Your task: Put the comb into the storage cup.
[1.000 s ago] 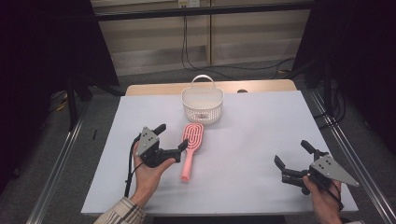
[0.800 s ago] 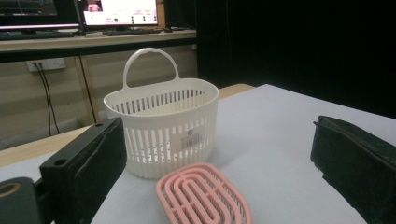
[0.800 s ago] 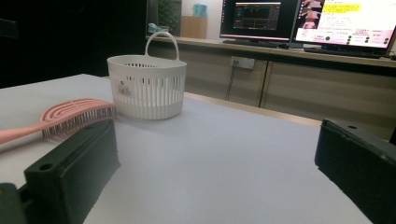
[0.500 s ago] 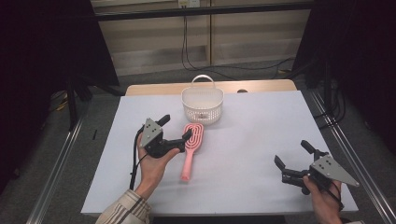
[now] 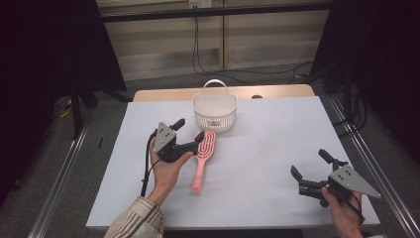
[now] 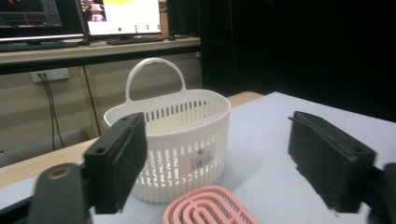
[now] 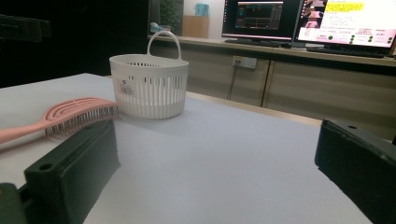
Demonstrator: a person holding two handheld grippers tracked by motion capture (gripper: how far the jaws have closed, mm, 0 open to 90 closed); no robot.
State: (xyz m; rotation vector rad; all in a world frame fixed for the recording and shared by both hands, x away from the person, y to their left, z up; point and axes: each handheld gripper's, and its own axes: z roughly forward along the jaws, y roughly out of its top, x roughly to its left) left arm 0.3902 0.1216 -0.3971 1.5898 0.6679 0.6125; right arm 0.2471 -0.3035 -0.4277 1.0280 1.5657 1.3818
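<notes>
What the views cut off or hide

In the left gripper view the brush is cut by the bottom edge, so its handle is not seen. In the right gripper view its handle runs off the left edge. The label on the basket is too small to read.

Lit monitors on a wooden counter.

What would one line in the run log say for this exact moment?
left gripper: jaws closing, astride pink hairbrush head, no grip yet | right gripper: open, idle near table edge | white basket: upright behind brush
</notes>
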